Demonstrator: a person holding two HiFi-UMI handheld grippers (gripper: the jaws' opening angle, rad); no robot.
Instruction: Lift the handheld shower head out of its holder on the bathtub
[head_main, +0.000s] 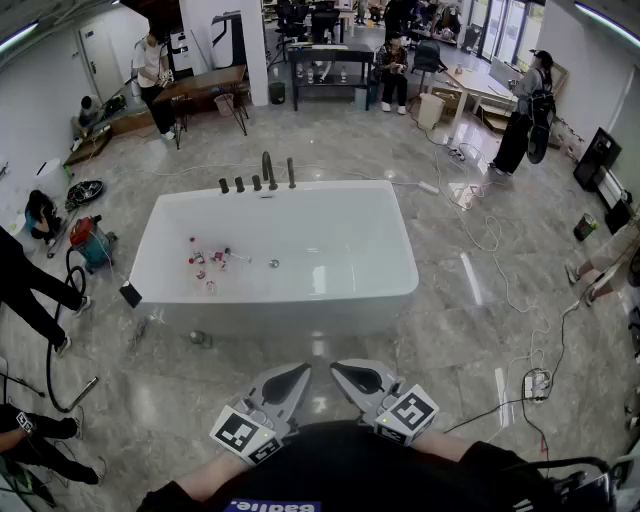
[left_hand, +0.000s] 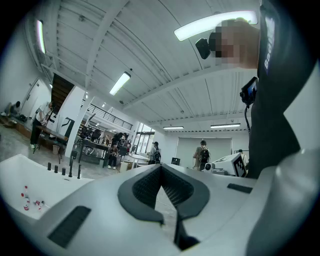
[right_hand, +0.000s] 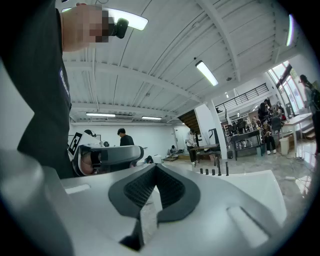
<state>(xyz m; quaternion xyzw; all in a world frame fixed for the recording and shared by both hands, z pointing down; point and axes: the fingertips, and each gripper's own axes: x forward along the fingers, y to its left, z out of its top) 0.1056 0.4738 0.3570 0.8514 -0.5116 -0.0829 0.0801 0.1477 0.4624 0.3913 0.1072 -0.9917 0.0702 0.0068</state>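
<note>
While shower head (head_main: 291, 172) stands on bathtub (head_main: 290, 310) far rim, well apart, left gripper (head_main: 302, 371), right gripper (head_main: 339, 369) sit level near person's torso (head_main: 350, 468), jaws together, empty.

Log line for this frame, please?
phase: pre-approach | left gripper: shut, empty | right gripper: shut, empty | both: near body, short of bathtub | far-rim fittings: untouched
</note>
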